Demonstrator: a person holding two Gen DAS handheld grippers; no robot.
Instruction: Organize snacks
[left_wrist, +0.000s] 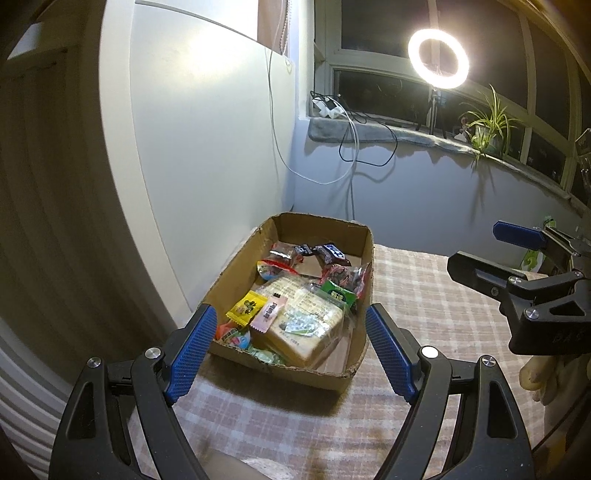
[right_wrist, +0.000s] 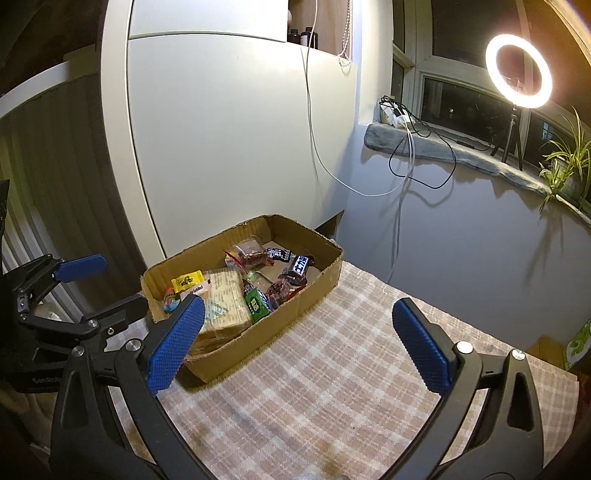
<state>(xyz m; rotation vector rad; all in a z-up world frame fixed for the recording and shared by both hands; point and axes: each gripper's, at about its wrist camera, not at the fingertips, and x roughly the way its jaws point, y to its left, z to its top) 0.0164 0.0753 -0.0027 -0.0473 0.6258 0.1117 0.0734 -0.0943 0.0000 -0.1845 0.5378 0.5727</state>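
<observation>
Both tongs wide, holding nothing: our left gripper (left_wrist: 291, 319) hovers at the near edge of the box (left_wrist: 236, 273), our right gripper (right_wrist: 297, 317) over bare checked cloth (right_wrist: 332, 369) beside its long side. Snacks lie inside the box: bread (left_wrist: 306, 314), yellow packet (left_wrist: 246, 307), green packet (right_wrist: 256, 304). Box sits at the cloth's far-left corner, beside the cabinet (right_wrist: 221, 147).
</observation>
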